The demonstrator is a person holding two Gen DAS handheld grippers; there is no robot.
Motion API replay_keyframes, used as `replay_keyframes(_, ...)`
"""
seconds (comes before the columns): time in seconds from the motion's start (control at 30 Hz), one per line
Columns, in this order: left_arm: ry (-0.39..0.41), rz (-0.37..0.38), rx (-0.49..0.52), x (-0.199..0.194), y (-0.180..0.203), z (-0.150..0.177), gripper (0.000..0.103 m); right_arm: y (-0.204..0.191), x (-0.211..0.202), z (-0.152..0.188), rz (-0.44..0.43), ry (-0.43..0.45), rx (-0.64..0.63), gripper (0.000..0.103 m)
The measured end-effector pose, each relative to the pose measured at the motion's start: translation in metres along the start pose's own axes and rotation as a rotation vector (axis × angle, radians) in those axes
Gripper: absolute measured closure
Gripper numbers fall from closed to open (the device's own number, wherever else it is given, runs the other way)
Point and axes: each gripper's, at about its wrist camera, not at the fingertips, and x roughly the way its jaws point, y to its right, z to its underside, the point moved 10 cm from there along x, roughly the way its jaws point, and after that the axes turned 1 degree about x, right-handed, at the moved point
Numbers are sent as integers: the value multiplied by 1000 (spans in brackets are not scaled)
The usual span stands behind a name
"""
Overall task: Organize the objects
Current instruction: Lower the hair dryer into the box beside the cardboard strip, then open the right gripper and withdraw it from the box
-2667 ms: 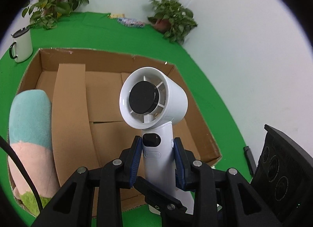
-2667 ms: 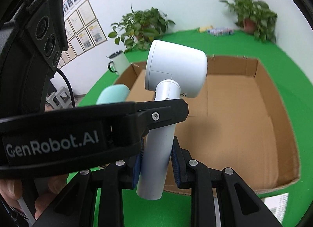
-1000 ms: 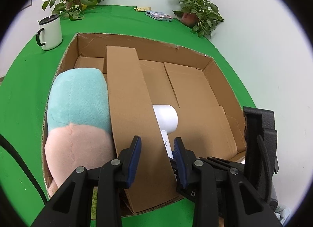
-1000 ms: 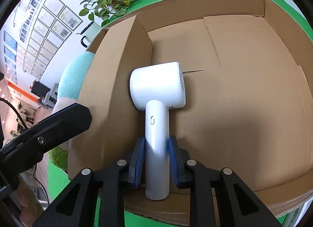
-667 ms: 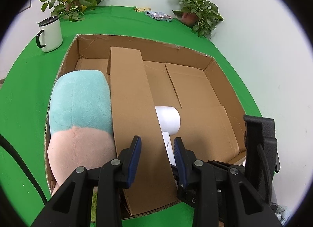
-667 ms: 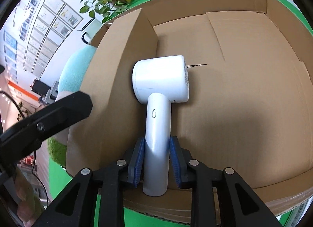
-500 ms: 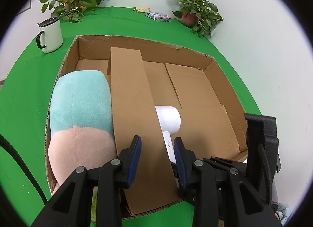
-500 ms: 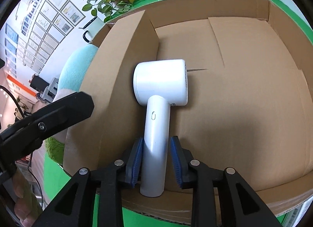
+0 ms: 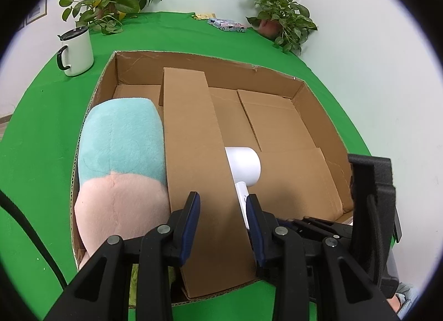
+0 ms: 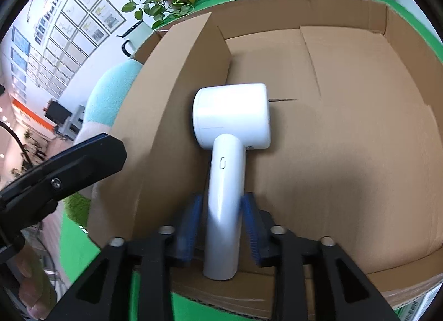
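Observation:
A white handheld fan (image 10: 231, 127) lies on the floor of the cardboard box (image 10: 387, 19), in the compartment right of the cardboard divider (image 10: 166, 116). My right gripper (image 10: 223, 224) is open, its blue pads a little apart from the fan's handle on either side. My left gripper (image 9: 223, 226) is open and empty above the divider (image 9: 193, 154) at the box's near edge. The fan (image 9: 245, 168) shows beside the divider in the left wrist view. A teal and pink plush (image 9: 121, 166) fills the left compartment.
A white mug (image 9: 76, 52) stands on the green table (image 9: 41, 127) left of the box. Potted plants (image 9: 110, 8) (image 9: 279, 22) and small packets (image 9: 225, 23) stand at the back. The right gripper's body (image 9: 371, 210) is at the box's right near corner.
My right gripper's pads have spread off the fan's handle and the fan now rests on the box floor. Earlier, both grippers held the fan above the box. The left gripper has stayed nearly still.

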Motion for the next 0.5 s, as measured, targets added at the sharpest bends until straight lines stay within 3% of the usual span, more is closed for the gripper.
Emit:
replay_keyframes(0.2, 69, -28, 35, -15, 3, -4, 70, -8, -50, -5, 22, 176, -95, 26)
replay_keyframes(0.3, 106, -61, 57, -22, 4, -5, 70, -7, -73, -6, 73, 262, -142, 27)
replay_keyframes(0.5, 189, -146, 116, -42, 10, 2, 70, 10, -105, 2, 84, 325, -109, 26)
